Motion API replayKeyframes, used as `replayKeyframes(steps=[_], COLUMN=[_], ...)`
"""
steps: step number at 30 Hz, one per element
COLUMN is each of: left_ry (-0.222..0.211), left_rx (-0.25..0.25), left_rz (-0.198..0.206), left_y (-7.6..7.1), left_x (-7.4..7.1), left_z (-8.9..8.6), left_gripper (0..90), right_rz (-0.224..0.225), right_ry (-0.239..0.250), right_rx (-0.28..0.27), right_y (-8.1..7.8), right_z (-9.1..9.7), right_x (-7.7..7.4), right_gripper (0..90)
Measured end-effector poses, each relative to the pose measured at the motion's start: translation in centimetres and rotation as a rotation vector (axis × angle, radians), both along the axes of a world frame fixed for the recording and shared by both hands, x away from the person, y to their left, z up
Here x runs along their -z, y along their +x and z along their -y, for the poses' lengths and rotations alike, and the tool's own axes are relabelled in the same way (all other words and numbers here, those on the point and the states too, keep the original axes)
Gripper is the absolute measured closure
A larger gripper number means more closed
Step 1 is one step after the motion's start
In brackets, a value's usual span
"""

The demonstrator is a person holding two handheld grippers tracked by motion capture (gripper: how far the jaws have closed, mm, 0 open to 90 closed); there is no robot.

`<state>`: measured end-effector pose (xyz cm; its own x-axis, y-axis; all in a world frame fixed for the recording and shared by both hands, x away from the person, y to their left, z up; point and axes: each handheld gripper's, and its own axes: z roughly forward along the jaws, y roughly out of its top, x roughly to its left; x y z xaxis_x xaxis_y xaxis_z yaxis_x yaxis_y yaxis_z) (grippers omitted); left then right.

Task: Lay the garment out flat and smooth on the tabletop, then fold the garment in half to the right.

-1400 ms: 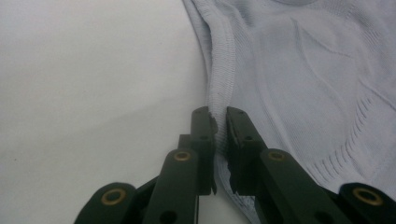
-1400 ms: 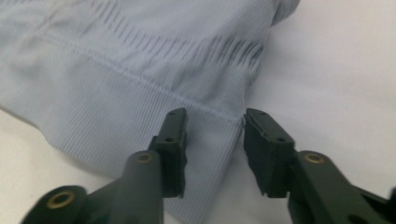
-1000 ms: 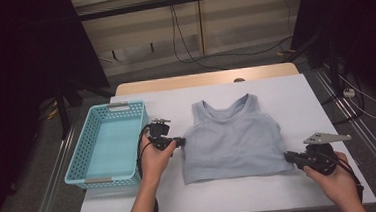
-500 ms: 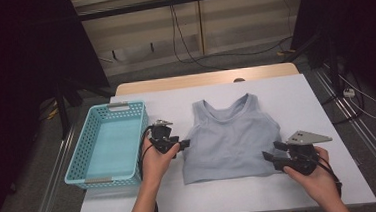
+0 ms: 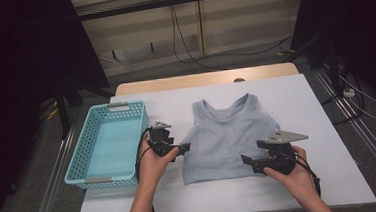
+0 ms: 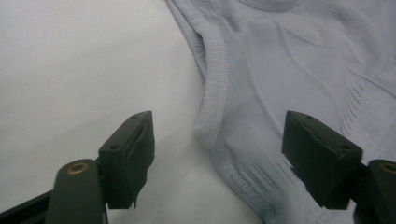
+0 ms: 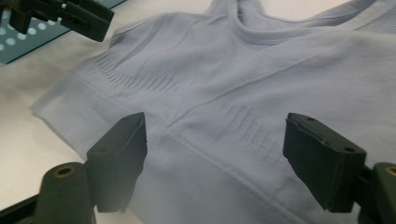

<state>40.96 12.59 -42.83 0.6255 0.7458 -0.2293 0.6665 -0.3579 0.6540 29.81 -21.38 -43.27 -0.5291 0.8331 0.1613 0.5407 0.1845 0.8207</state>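
On the counter [image 5: 317, 117] the top [image 5: 228, 138] lies flat in the middle, the basket [image 5: 82, 166] stands just to its left, the left claw [image 5: 185, 149] sits at the top's left edge, and the right claw [image 5: 246, 162] over its near right corner.

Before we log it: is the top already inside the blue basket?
No, the top lies flat on the table beside the basket.

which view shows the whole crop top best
The high view: the grey crop top lies flat and complete on the table. The left gripper view catches its armhole edge; the right gripper view, its hem and front.
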Motion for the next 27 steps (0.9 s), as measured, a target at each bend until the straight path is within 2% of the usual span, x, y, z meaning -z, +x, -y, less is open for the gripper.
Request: replayKeyframes(steps=[5,7,9,16,27], left_ry=[0.021,0.024,0.030,0.018,0.009], left_rx=[0.009,0.009,0.008,0.007,-0.010], left_rz=[0.010,0.013,0.016,0.016,0.010], left_y=[-0.1,-0.1,-0.1,-0.3,-0.6], left_x=[0.0,0.0,0.0,-0.1,0.1], left_z=[0.3,0.3,0.3,0.2,-0.9], left_gripper=[22.5,21.8,21.2,18.9,17.6], right_rz=[-0.005,-0.006,-0.002,0.007,0.010], right_ry=[-0.027,-0.014,-0.024,-0.062,-0.058], right_rx=[-0.043,-0.059,-0.088,-0.155,-0.232], right_y=[0.2,0.3,0.3,0.3,0.7], right_z=[-1.0,-1.6,-2.2,-4.6,-7.2], right_x=[0.3,0.4,0.5,0.6,0.6], right_gripper=[17.8,16.9,16.4,16.2,16.2])
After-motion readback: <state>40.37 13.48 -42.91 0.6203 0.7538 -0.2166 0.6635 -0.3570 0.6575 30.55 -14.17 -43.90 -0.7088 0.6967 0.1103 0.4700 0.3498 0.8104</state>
